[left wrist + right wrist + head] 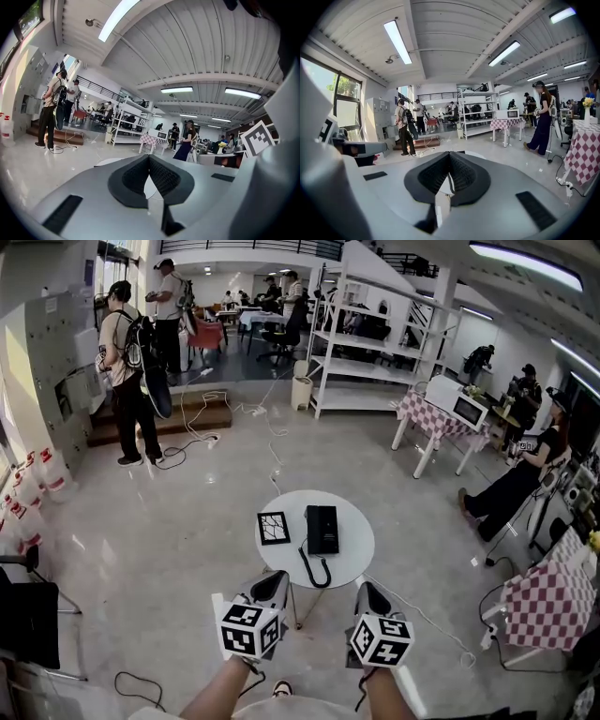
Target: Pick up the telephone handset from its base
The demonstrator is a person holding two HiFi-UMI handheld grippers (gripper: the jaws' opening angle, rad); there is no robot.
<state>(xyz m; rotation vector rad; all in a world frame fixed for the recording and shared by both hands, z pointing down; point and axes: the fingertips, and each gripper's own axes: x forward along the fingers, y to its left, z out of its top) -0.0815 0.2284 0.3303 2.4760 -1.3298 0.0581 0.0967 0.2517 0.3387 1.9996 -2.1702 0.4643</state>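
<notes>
Handset (pixel 314 529) sits untouched on its base (pixel 330 531) on the little round table (pixel 356 549), left gripper (pixel 272 587) and right gripper (pixel 368 594) both hang short of it clenched on nothing, so basically the whole pickup's left.

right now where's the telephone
In the head view the telephone sits near the middle of the round white table, with a marker card just left of it.

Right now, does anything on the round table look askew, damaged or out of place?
Nothing stands out. The telephone lies flat on the round table, its cord looping to the near edge. The marker card beside it is slightly skewed, nothing more.
</notes>
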